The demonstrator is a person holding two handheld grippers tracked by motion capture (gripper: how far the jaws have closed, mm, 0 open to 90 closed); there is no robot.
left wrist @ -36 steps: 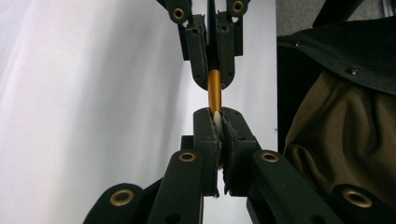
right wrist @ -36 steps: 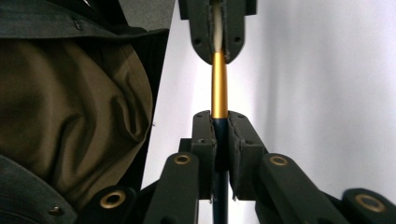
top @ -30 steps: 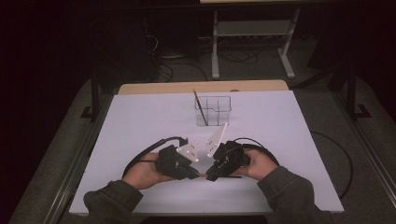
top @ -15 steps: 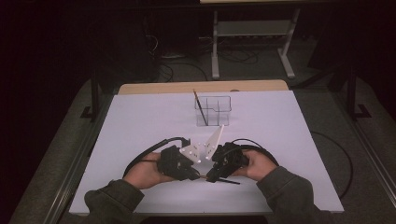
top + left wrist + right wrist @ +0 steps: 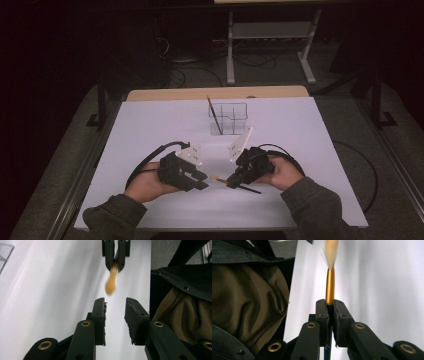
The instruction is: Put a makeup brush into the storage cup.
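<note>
Our right claw [image 5: 329,305] is clamped on the paintbrush [image 5: 330,285] just below its bristles, brush low over the white table [image 5: 150,125]. Our left claw [image 5: 115,312] has just been opening, nothing between its jaws. We should keep the grip firm and stand the brush in the clear holder [image 5: 229,118] beside the other one

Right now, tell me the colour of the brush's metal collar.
Gold, on the brush clamped in the right gripper; clearest in the right gripper view.
</note>
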